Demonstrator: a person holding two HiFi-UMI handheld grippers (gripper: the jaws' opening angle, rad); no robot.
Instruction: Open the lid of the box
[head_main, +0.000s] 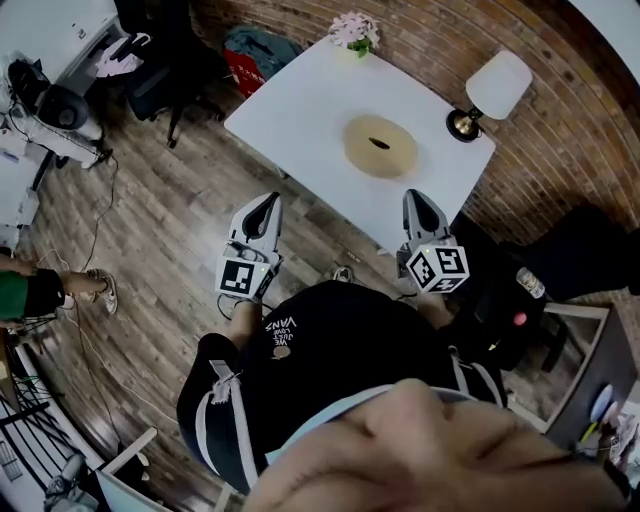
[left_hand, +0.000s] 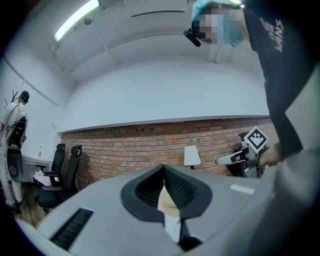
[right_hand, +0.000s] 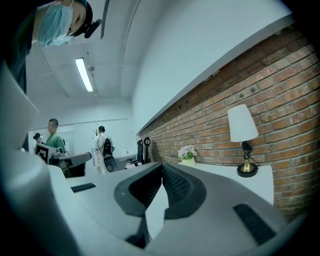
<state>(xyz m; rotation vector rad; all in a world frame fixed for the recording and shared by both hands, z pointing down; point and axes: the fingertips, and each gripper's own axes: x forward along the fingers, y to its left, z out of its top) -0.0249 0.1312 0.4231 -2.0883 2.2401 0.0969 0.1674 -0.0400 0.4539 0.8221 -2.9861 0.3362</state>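
Box (head_main: 380, 146) not touched yet
Left gripper (head_main: 266, 205) and right gripper (head_main: 418, 198) are held short of it, both pinched closed, empty.

even indoor light, ceiling strip light (right_hand: 84, 75) glaring, dark fisheye corners

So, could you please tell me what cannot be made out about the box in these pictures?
- Head view: the round box is small, seen from above; its lid seam and the dark mark on top are unclear.
- Left gripper view: the left gripper, jaws shut, hides all but a tan sliver.
- Right gripper view: the right gripper hides it.
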